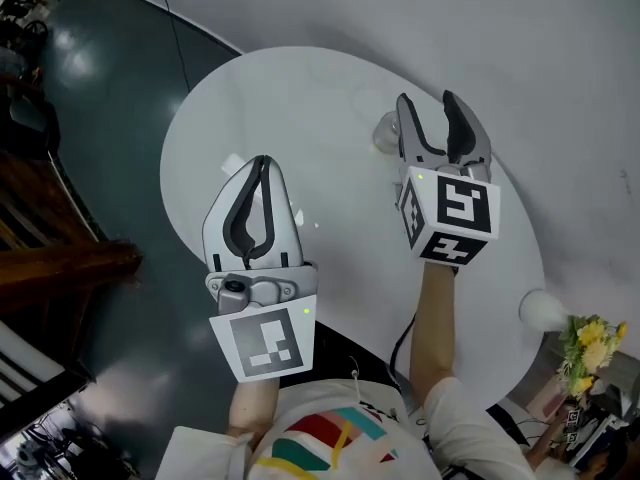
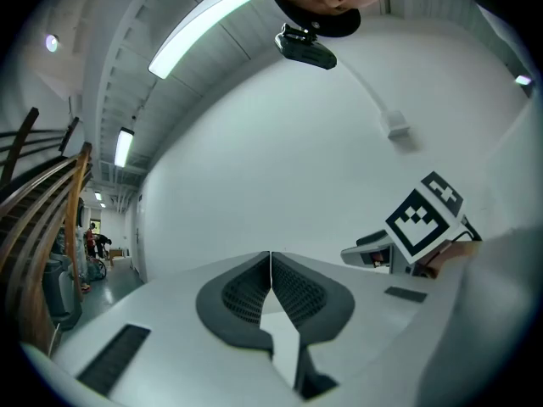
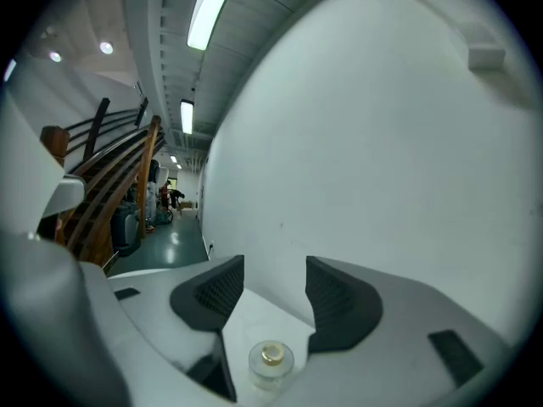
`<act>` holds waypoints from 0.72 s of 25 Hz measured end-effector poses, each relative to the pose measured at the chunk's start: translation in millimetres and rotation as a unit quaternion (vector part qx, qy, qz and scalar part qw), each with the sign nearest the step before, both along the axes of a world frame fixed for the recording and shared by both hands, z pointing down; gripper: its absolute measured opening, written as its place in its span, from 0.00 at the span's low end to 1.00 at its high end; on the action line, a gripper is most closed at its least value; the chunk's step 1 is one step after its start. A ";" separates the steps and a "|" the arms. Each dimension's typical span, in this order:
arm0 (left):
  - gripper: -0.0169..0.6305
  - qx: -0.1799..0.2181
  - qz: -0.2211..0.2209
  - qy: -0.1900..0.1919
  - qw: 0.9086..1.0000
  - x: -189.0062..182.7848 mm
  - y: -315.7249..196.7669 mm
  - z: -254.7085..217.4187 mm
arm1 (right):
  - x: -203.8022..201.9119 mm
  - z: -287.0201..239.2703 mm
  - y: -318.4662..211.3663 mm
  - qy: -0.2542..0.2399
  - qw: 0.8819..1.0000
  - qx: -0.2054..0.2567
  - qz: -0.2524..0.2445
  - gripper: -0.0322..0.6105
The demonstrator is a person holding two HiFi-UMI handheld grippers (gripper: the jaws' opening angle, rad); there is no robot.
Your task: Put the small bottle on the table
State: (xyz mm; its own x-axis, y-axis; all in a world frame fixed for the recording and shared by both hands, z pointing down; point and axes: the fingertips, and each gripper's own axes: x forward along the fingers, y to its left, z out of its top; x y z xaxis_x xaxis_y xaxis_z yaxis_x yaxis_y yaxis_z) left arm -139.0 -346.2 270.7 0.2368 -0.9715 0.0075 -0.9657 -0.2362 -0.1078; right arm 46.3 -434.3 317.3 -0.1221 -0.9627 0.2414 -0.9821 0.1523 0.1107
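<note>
The small clear bottle [image 1: 386,132] with a gold cap stands upright on the round white table [image 1: 300,98]. My right gripper [image 1: 427,103] hovers above it, raised clear of the table. Its jaws are open and hold nothing. In the right gripper view the bottle [image 3: 271,361] shows from above, low between the bases of the fingers, apart from the pads, and the right gripper [image 3: 276,270] faces a white wall. My left gripper [image 1: 262,160] is shut with nothing in it, over the table's near left part. Its pads meet in the left gripper view [image 2: 271,257].
A white round object [image 1: 543,310] sits at the table's right edge, next to yellow flowers [image 1: 590,343]. A dark cable [image 1: 180,38] runs over the grey floor at the far left. Wooden railings [image 1: 60,258] stand to the left. The right gripper's marker cube [image 2: 424,219] shows in the left gripper view.
</note>
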 end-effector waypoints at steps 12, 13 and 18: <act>0.05 0.046 0.038 0.000 0.998 13.0 41.0 -78.8 | -28.0 -136.2 115.1 -0.030 0.993 0.114 -0.010 0.15; 0.05 0.050 0.042 0.000 0.998 14.1 44.9 -81.9 | -32.0 -137.7 124.3 -0.034 0.993 0.114 -0.016 0.15; 0.05 0.060 0.054 -0.003 0.997 16.2 62.0 -92.2 | -52.8 -139.6 157.3 -0.044 0.992 0.113 -0.045 0.13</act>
